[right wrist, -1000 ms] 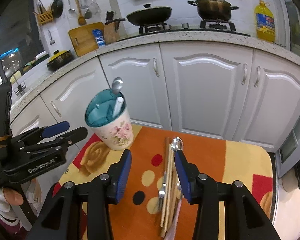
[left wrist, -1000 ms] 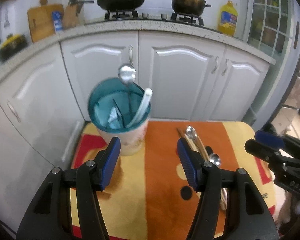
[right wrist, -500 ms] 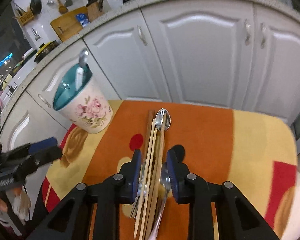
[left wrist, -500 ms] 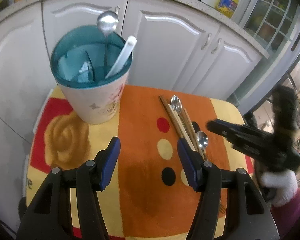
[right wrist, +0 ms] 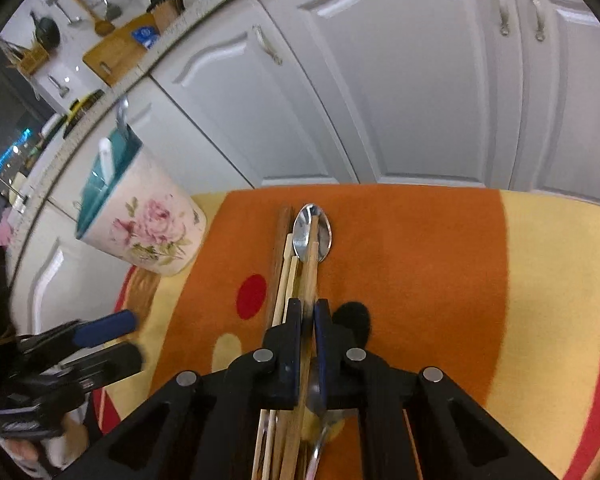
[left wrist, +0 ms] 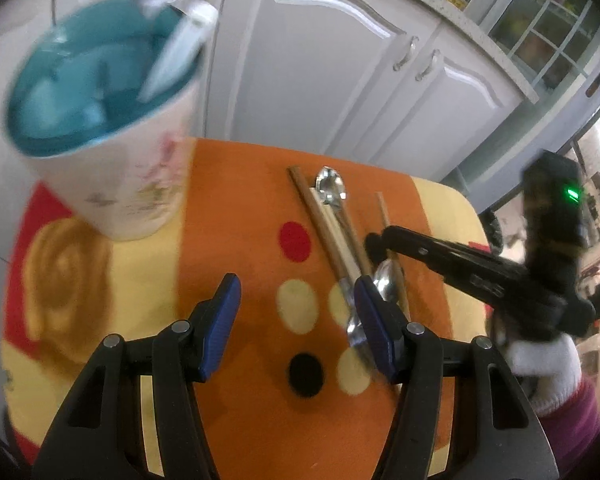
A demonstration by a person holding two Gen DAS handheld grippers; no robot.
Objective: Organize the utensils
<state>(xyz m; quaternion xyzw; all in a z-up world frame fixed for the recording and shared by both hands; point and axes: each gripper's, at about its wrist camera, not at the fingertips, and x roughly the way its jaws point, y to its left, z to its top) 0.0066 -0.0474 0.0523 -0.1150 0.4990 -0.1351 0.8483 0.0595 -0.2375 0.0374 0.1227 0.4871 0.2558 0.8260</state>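
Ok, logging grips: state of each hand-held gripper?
Left hand-held gripper: open, holding nothing.
Right hand-held gripper: shut on a wooden chopstick.

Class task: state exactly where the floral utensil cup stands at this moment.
The floral utensil cup stands upright at the far left of the orange and yellow cloth, in front of the white cabinets and left of the loose chopsticks.

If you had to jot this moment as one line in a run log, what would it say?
right hand-held gripper: shut on chopstick | left hand-held gripper: open, empty | utensil cup: holds spoon, white utensil
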